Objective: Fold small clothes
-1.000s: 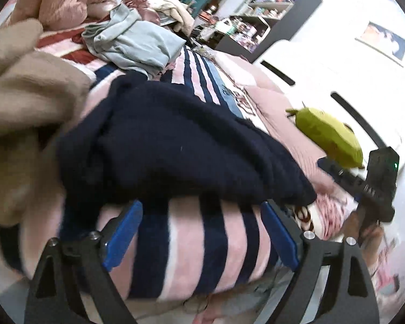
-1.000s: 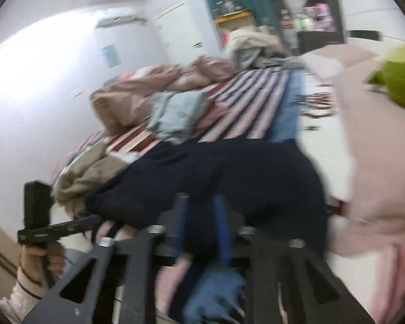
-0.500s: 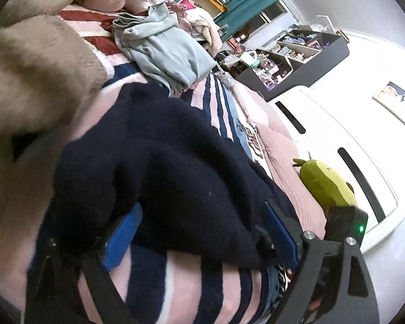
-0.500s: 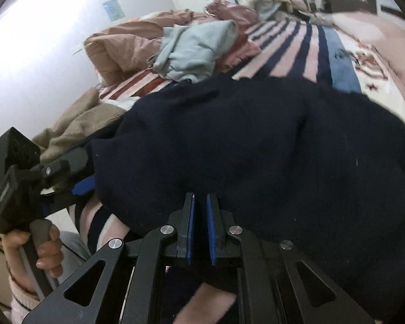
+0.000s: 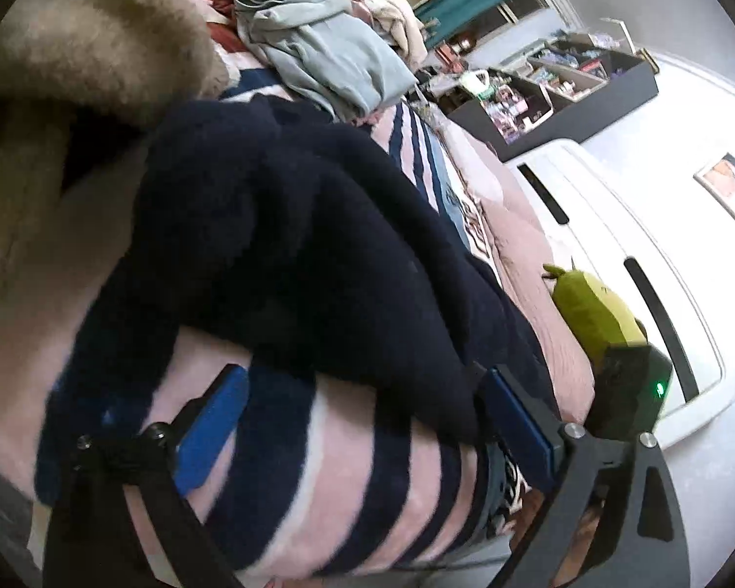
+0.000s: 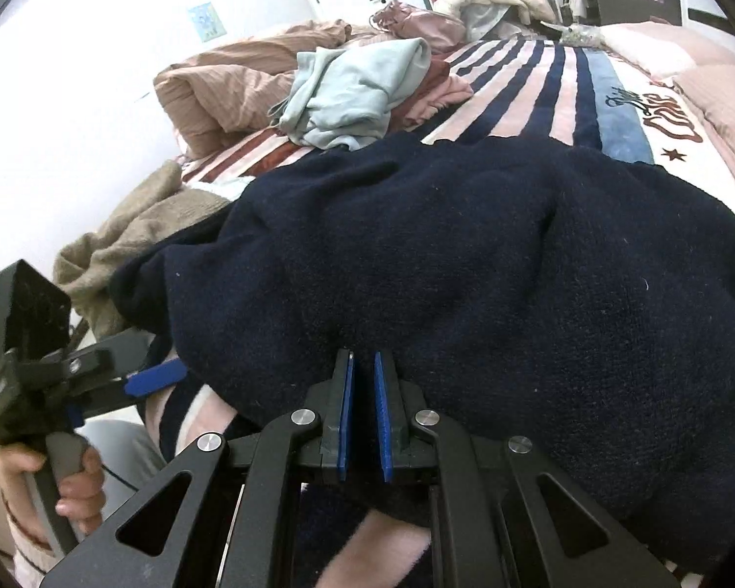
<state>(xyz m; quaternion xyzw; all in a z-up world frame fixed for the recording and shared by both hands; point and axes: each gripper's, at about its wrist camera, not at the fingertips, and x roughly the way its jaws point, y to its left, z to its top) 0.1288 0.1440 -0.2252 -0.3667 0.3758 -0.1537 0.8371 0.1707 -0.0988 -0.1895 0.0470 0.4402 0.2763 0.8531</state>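
The right gripper (image 6: 362, 404) has closed on the near hem of the navy sweater (image 6: 465, 255) spread on the striped bed (image 6: 539, 83). The left gripper (image 5: 362, 421), fingers wide and empty, has backed toward 6 o'clock — the fold looks ready to start.

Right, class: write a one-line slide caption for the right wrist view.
Right claw pinches the near edge of a navy sweater on a striped bed.
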